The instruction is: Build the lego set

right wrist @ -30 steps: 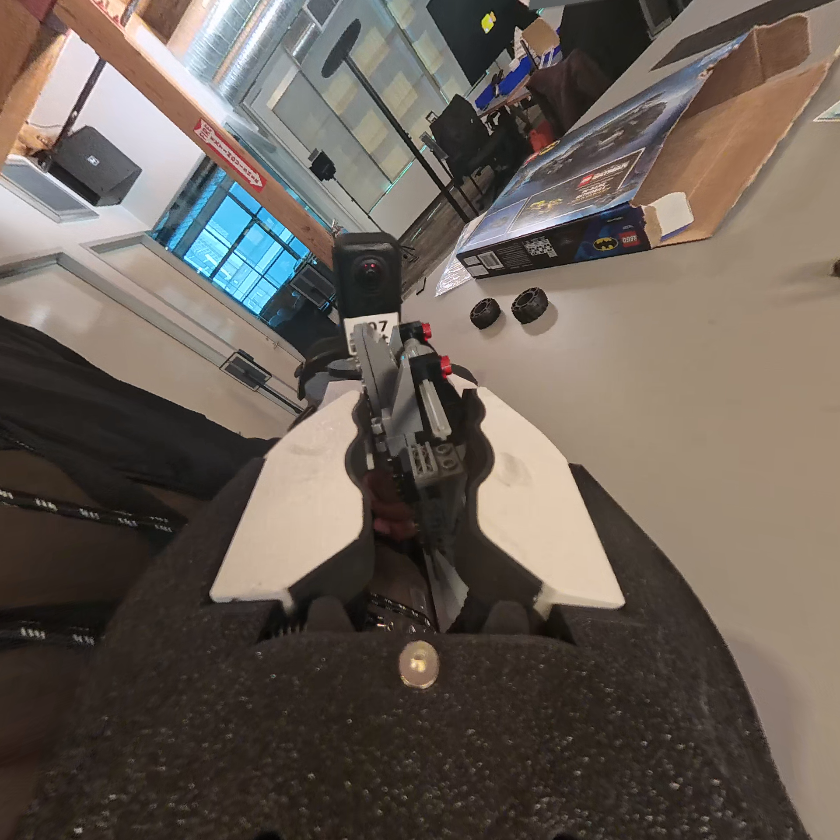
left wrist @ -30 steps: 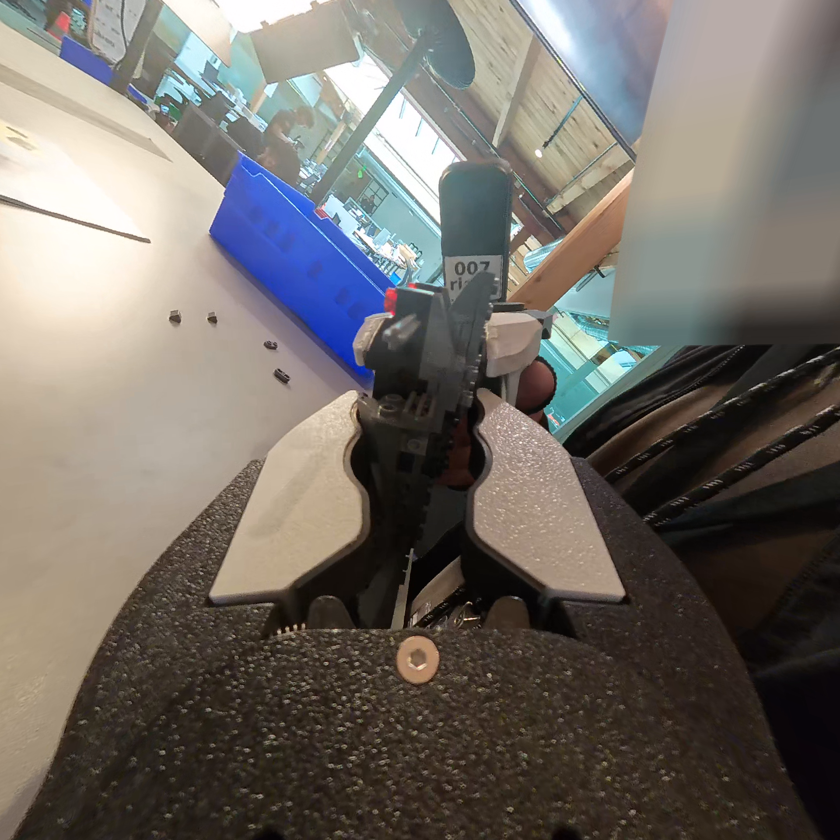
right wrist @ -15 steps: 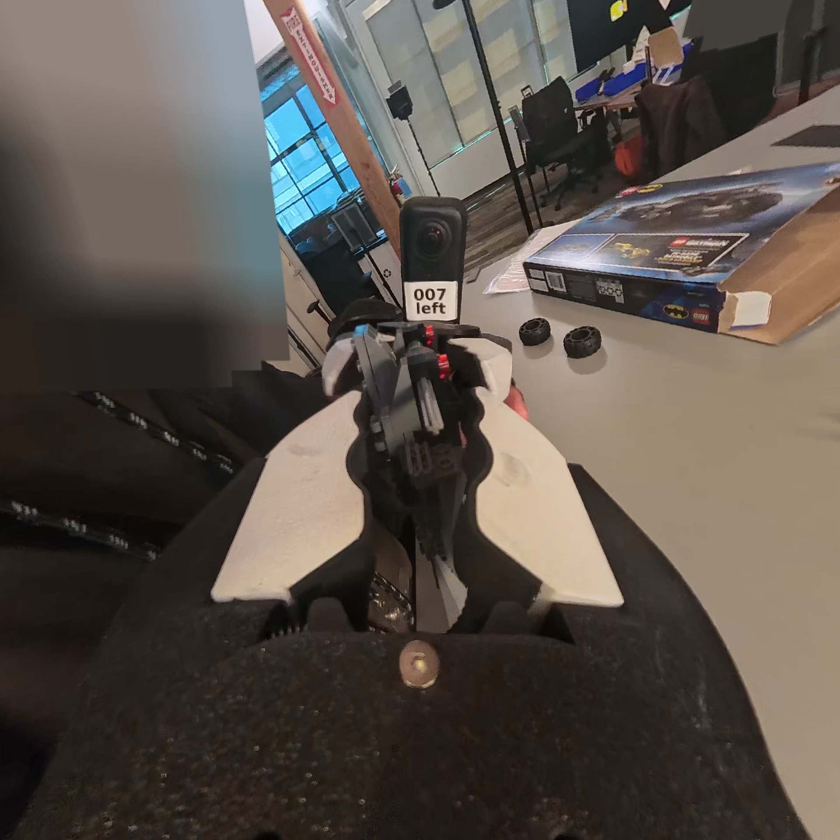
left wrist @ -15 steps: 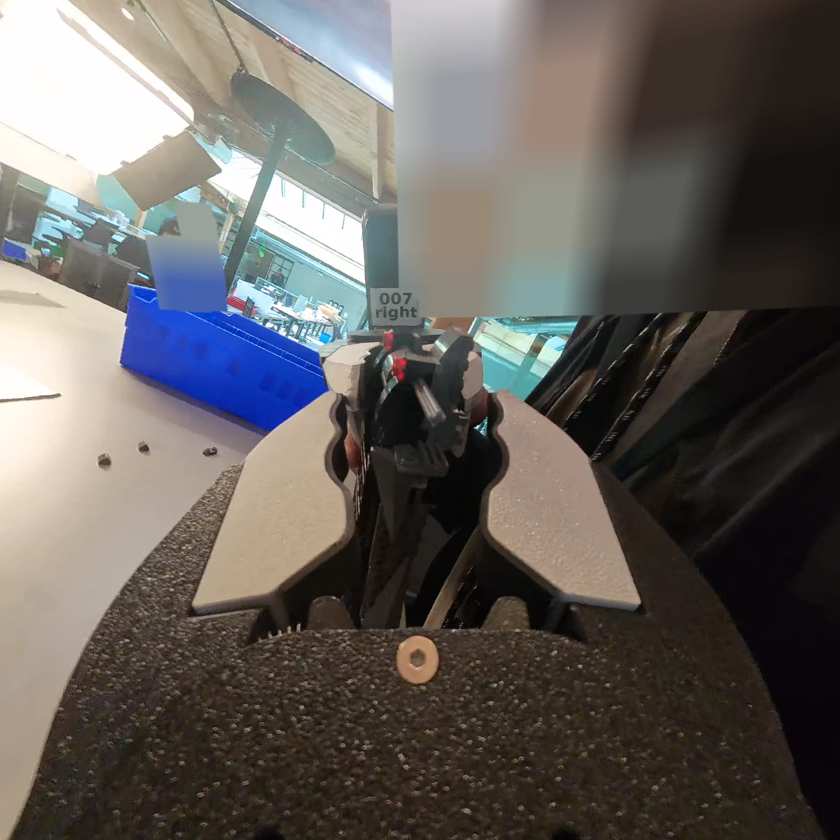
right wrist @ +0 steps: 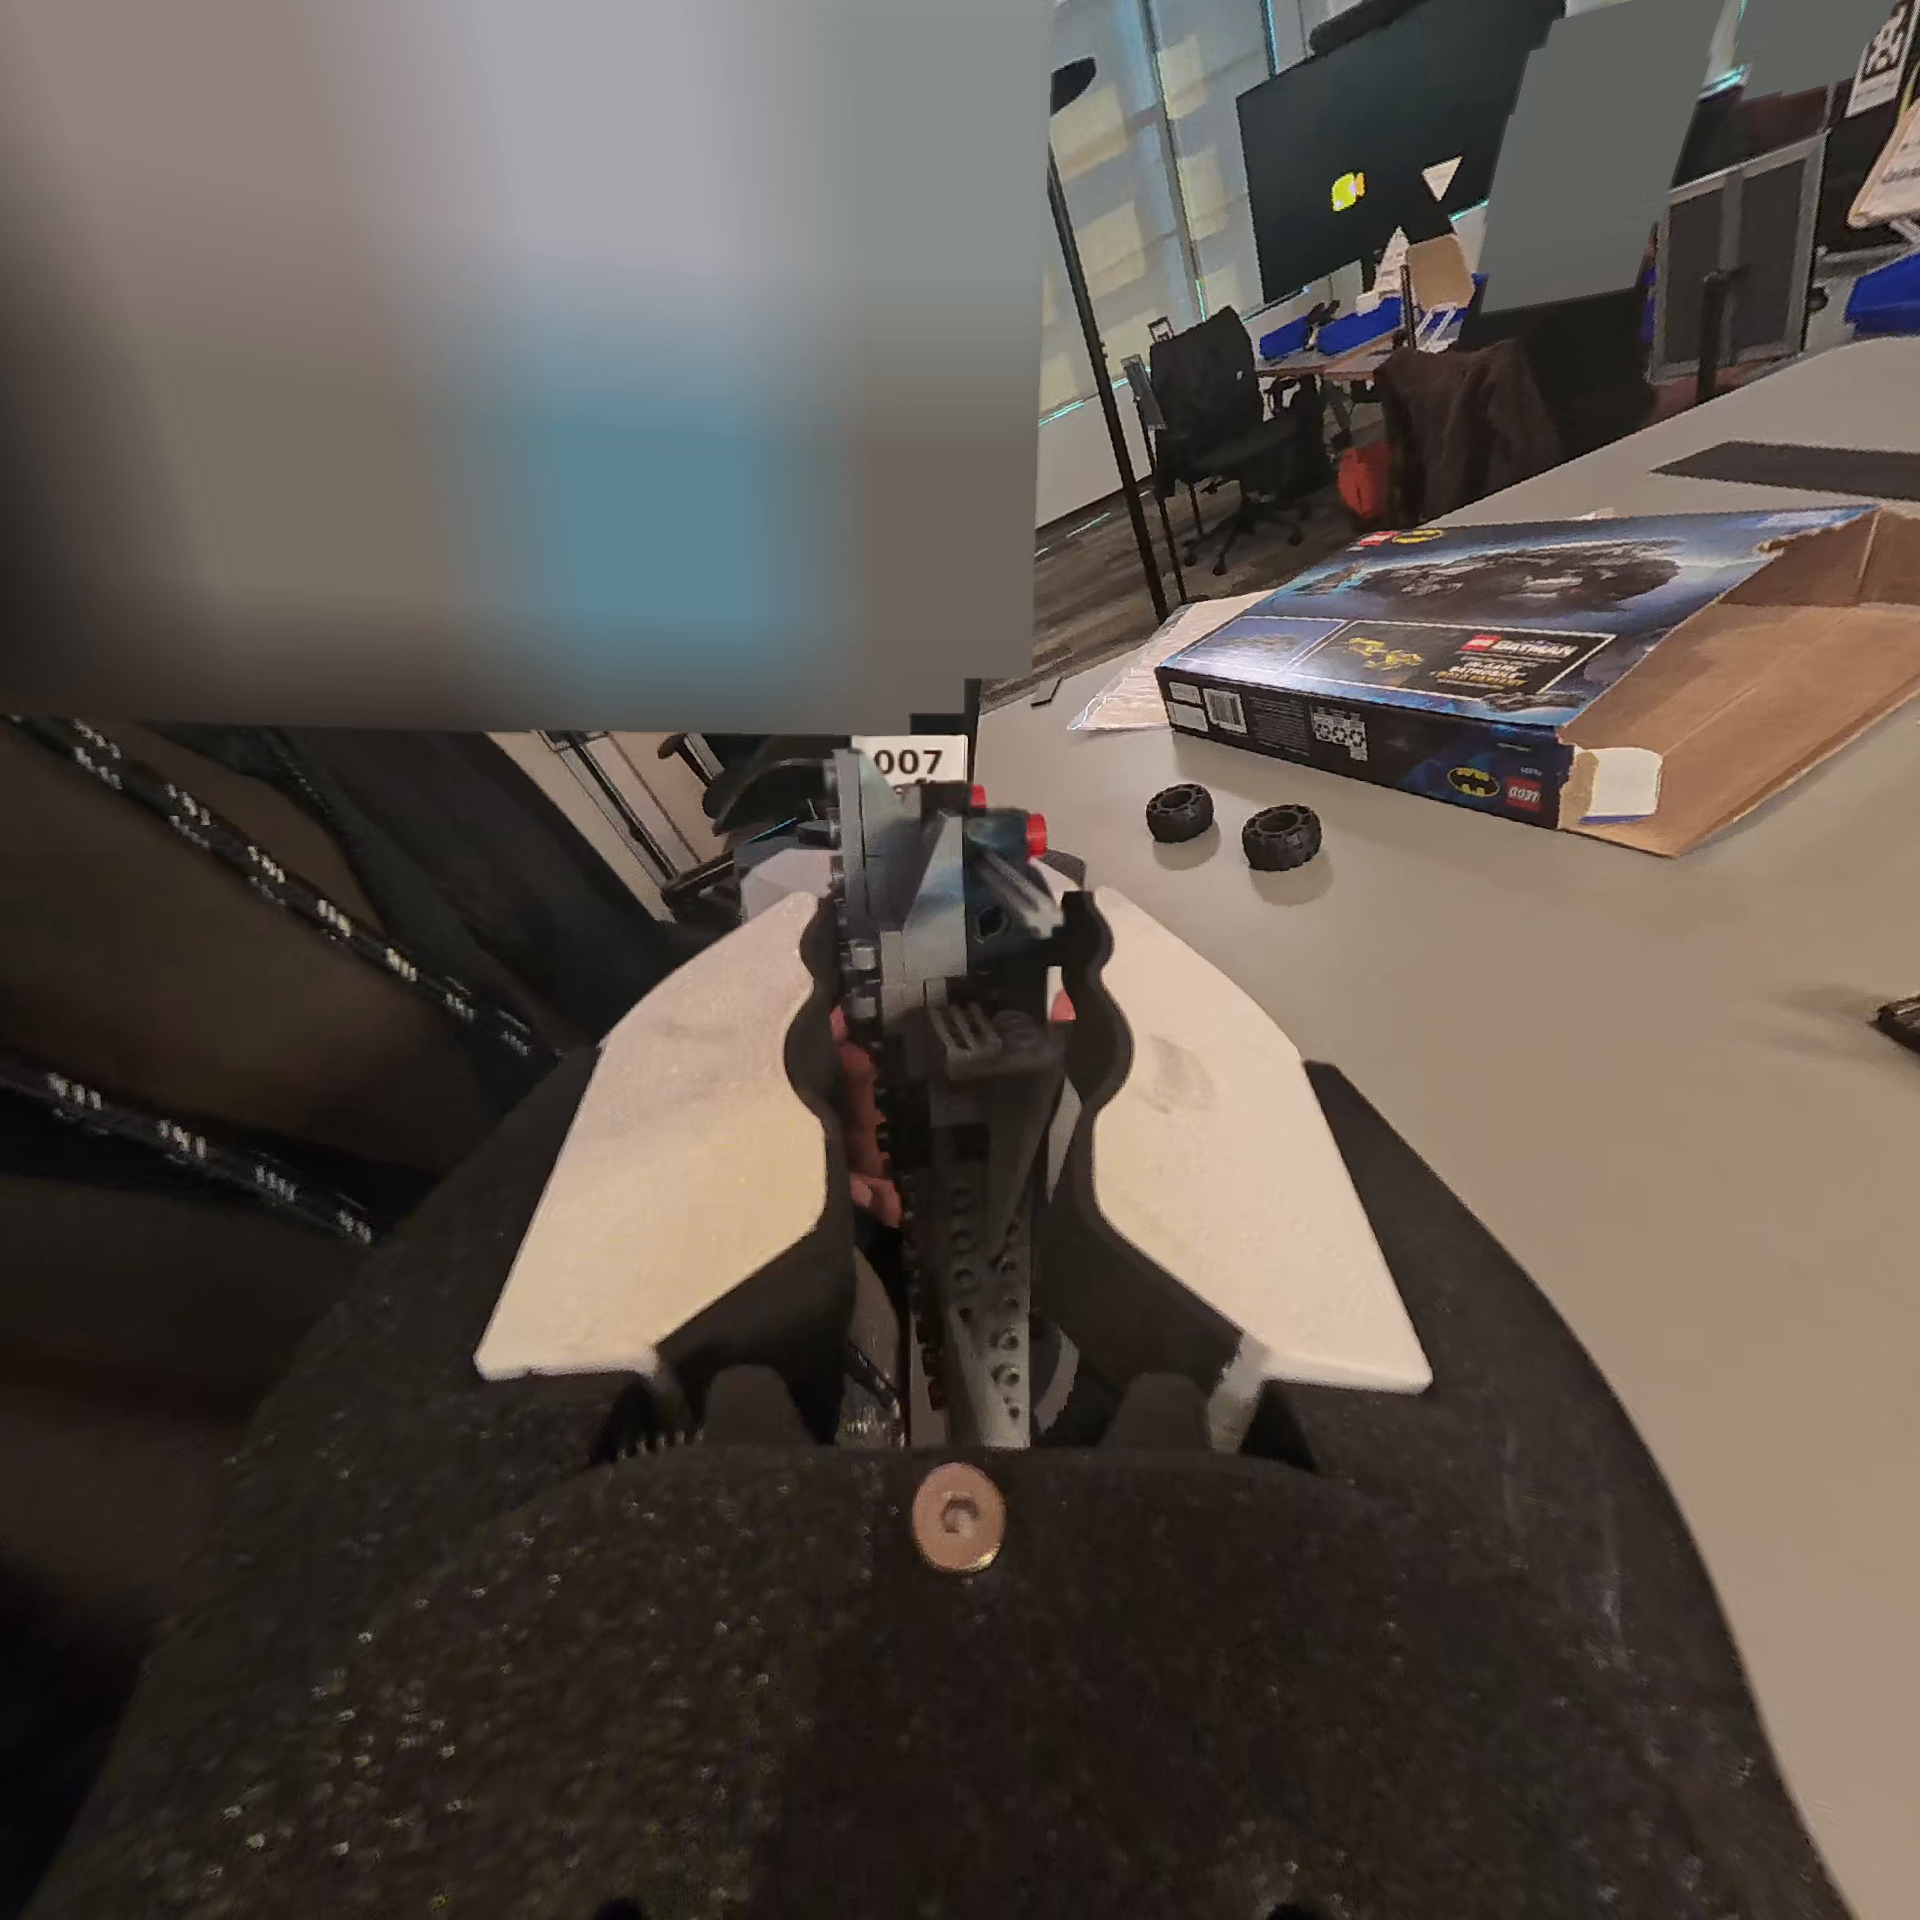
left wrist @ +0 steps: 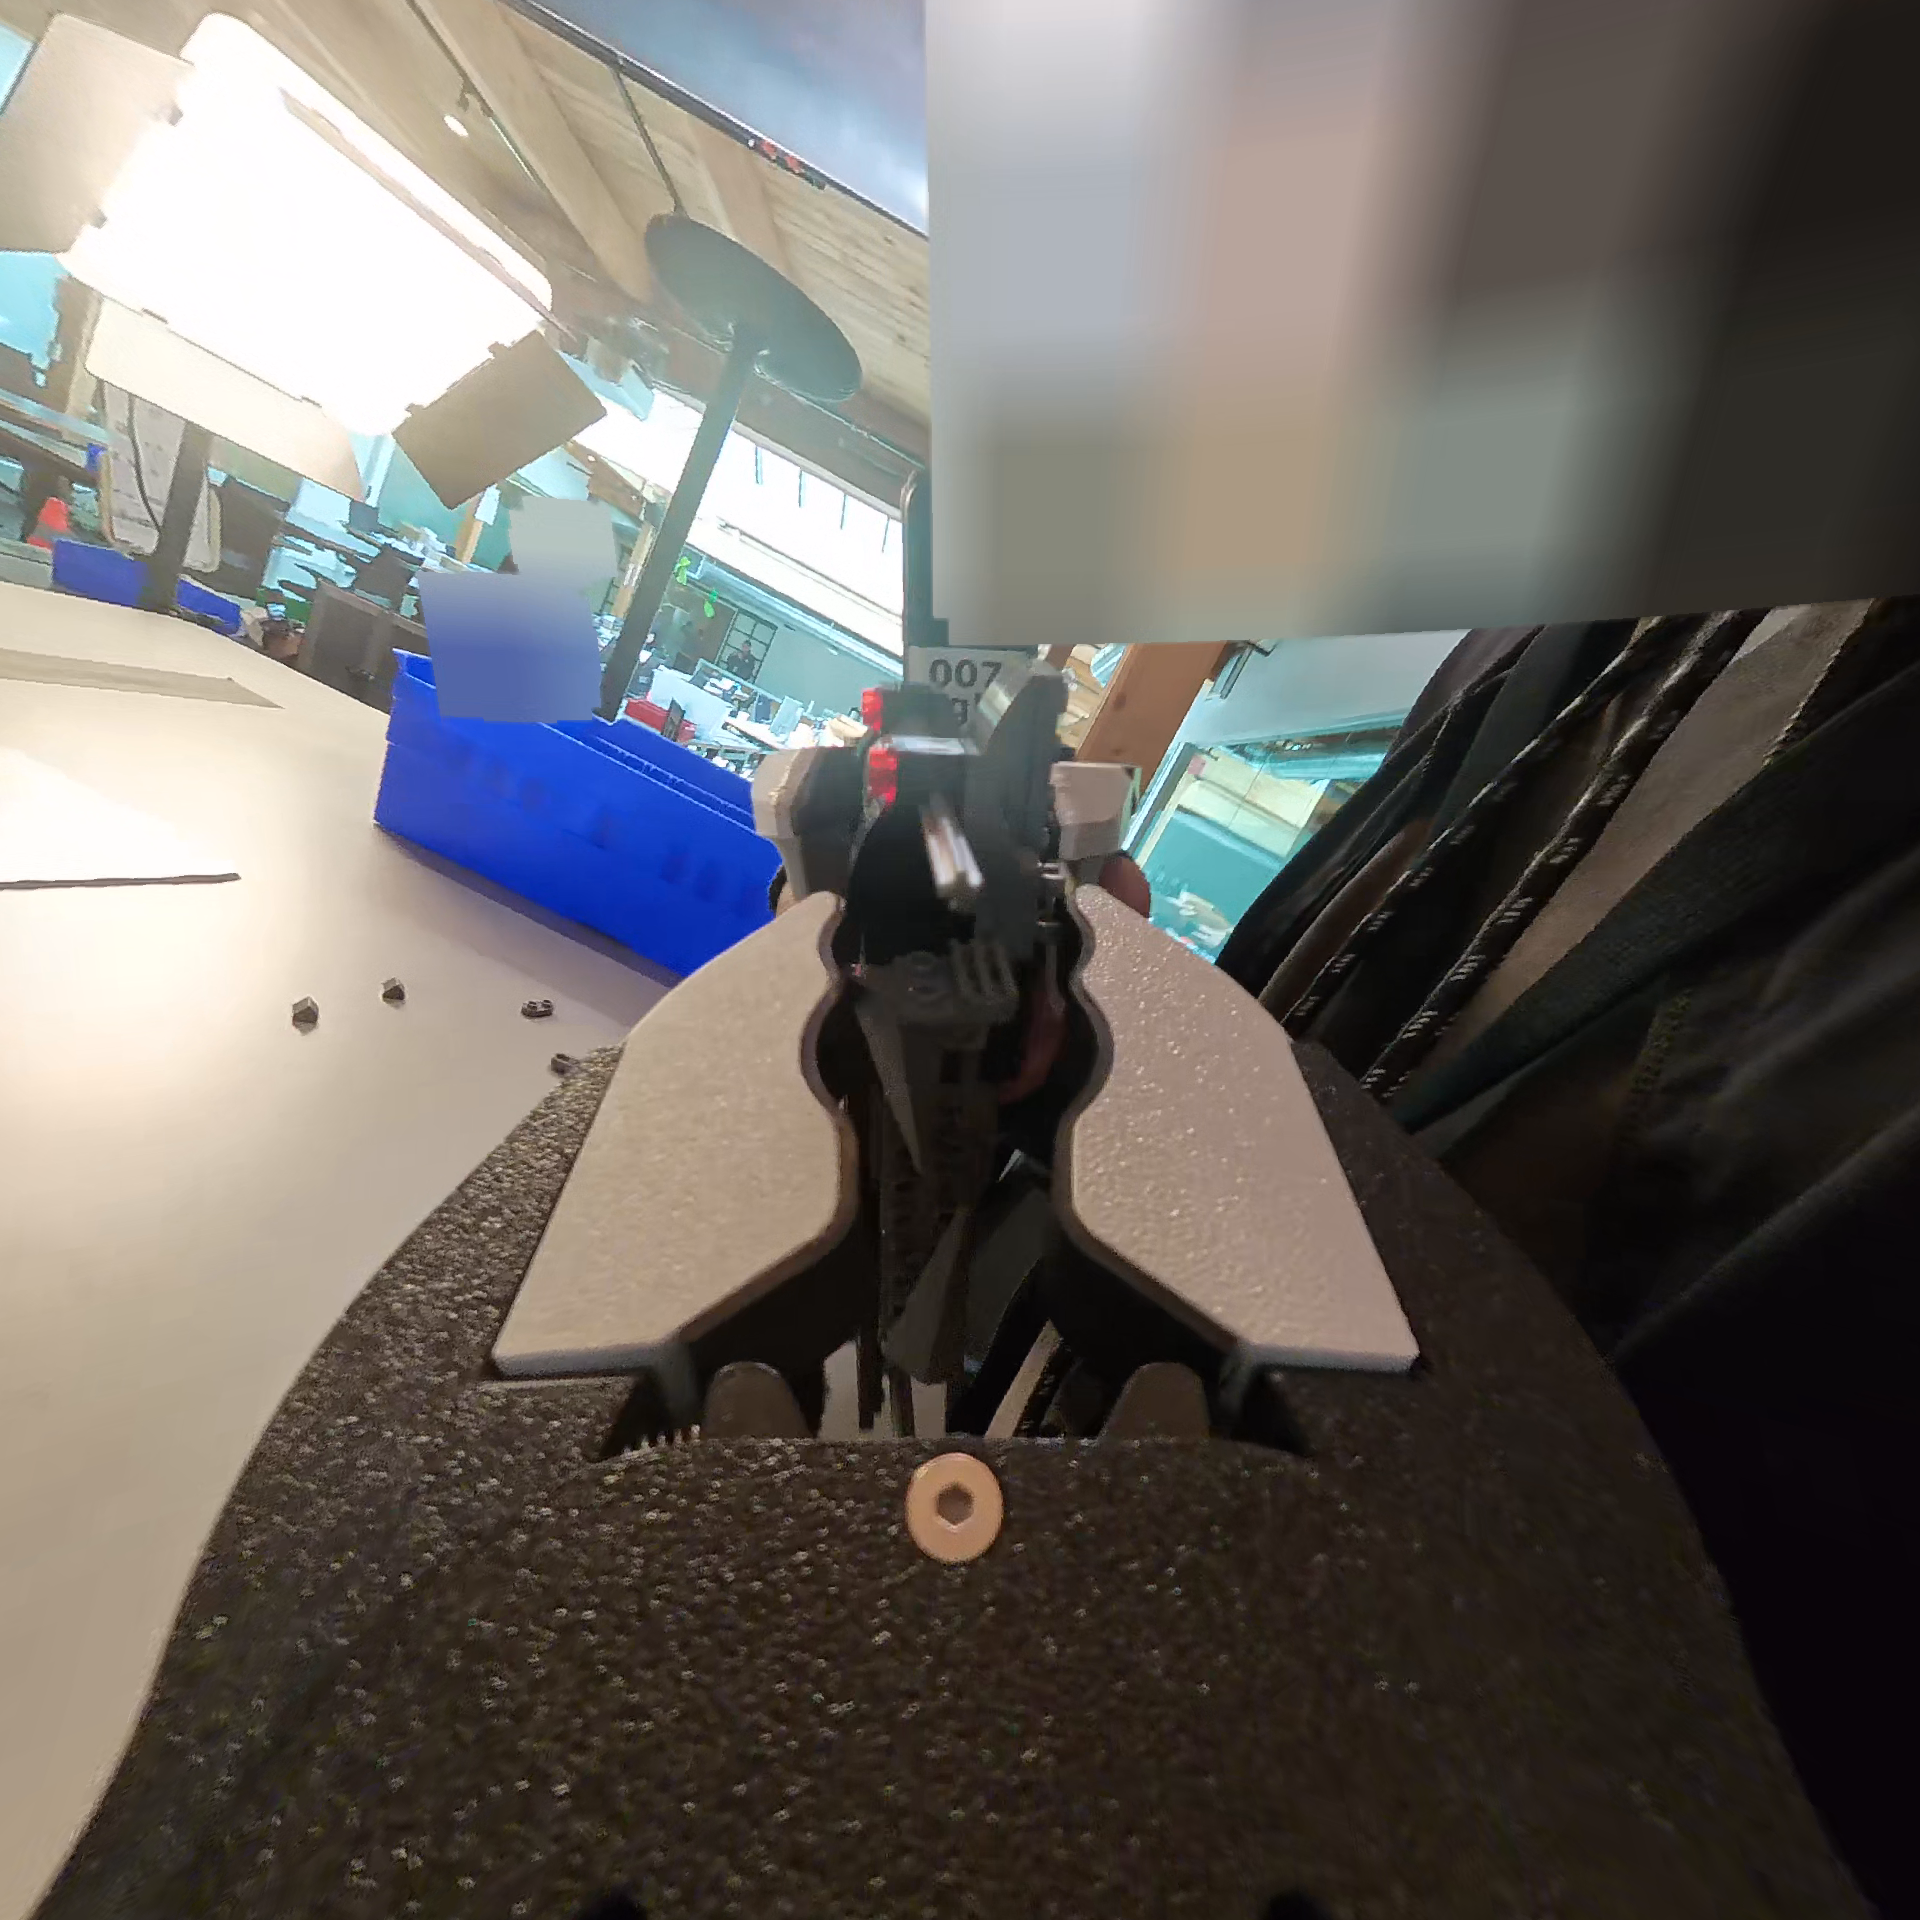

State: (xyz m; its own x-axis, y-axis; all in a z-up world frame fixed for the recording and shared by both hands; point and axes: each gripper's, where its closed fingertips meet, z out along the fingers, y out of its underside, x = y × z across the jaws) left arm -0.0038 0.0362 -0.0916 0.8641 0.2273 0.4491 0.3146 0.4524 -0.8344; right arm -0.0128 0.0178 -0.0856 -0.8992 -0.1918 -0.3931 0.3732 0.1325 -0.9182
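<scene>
Hiding much of itself between both sets of fingers, a dark grey brick model [left wrist: 935,935] is pinched by the left gripper [left wrist: 951,914] and the right gripper [right wrist: 951,925] together above the surface [right wrist: 1558,1039]; pad contact is hard to make out. Two black tyres [right wrist: 1236,826] lie near a printed box [right wrist: 1507,665].

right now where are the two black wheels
In the right wrist view, the two black wheels lie side by side on the grey table, right of the gripper, just in front of the opened toy box.
</scene>
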